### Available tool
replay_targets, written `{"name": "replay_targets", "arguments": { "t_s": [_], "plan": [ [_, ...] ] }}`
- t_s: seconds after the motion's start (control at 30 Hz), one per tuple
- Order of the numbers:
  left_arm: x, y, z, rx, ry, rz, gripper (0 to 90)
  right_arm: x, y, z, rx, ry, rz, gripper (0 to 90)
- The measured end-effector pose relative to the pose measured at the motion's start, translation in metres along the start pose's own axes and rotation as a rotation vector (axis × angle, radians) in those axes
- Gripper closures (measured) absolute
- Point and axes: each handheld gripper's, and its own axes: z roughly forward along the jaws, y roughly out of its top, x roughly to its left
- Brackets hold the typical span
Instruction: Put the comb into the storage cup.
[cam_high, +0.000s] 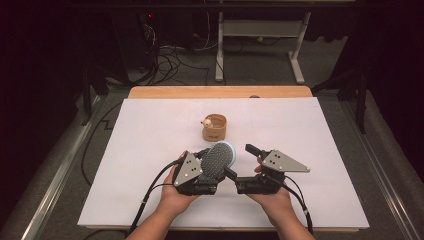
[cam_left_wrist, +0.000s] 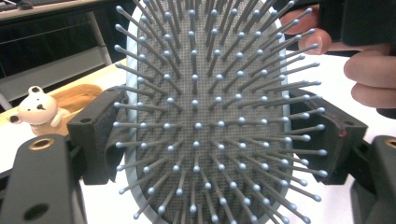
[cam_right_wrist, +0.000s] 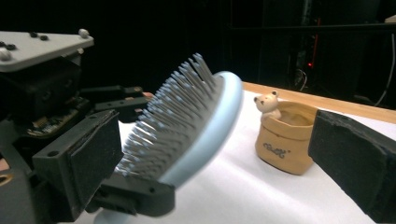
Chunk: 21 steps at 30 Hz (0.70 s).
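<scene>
The hairbrush (cam_high: 218, 159) is sitting between the jaws of the left gripper (cam_high: 200, 170), above the near middle of the white board (cam_high: 140, 150). The right gripper (cam_high: 250, 167) is lying just to its right. Behind them, toward the far edge, the holder (cam_high: 214, 127) is standing on the board, with the bear figure (cam_high: 205, 121) sitting at its left rim.

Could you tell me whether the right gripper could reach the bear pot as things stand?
Probably yes: the right gripper is open and holds nothing, and bare white table lies between it and the bear pot. The hairbrush sits in the left gripper, off to the side.
</scene>
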Motion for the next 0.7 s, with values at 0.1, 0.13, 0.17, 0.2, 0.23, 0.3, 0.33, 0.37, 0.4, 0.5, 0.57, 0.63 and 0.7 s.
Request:
{"name": "replay_targets", "arguments": {
  "t_s": [0.1, 0.13, 0.17, 0.2, 0.23, 0.3, 0.33, 0.37, 0.4, 0.5, 0.57, 0.63, 0.7],
  "plan": [
    [-0.002, 0.000, 0.002, 0.002, -0.006, 0.004, 20.9, 0.002, 0.000, 0.001, -0.001, 0.007, 0.002, 3.5],
    [-0.003, 0.000, 0.002, 0.004, -0.008, 0.004, 20.9, 0.002, 0.000, 0.002, -0.001, 0.010, 0.003, 3.5],
    [-0.004, 0.000, 0.003, 0.005, -0.010, 0.005, 20.9, 0.003, 0.000, 0.002, -0.001, 0.010, 0.002, 3.4],
    [-0.005, 0.000, 0.003, 0.007, -0.013, 0.009, 20.9, 0.003, 0.000, 0.002, 0.001, 0.012, 0.003, 3.4],
    [-0.006, 0.000, 0.004, 0.007, -0.015, 0.011, 20.9, 0.004, 0.000, 0.003, 0.002, 0.013, 0.002, 3.4],
    [-0.008, 0.000, 0.005, 0.009, -0.023, 0.018, 20.9, 0.004, -0.001, 0.004, 0.005, 0.016, 0.002, 3.4],
    [-0.009, 0.000, 0.005, 0.011, -0.024, 0.020, 20.9, 0.004, -0.001, 0.004, 0.006, 0.017, 0.003, 3.5],
    [-0.010, 0.001, 0.005, 0.012, -0.028, 0.023, 20.9, 0.004, -0.001, 0.004, 0.008, 0.019, 0.005, 3.5],
    [-0.010, 0.001, 0.006, 0.009, -0.029, 0.022, 20.9, 0.005, -0.001, 0.005, 0.008, 0.020, 0.006, 3.6],
    [-0.012, 0.001, 0.007, 0.012, -0.031, 0.029, 20.9, 0.005, -0.001, 0.006, 0.008, 0.029, 0.010, 4.3],
    [-0.013, 0.001, 0.007, 0.011, -0.031, 0.029, 20.9, 0.005, -0.002, 0.007, 0.009, 0.036, 0.017, 5.5],
    [-0.014, 0.001, 0.007, 0.011, -0.031, 0.031, 20.9, 0.004, -0.002, 0.007, 0.012, 0.038, 0.028, 7.2],
    [-0.014, 0.001, 0.007, 0.011, -0.033, 0.031, 20.9, 0.003, -0.002, 0.008, 0.010, 0.042, 0.043, 9.4]
  ]
}}
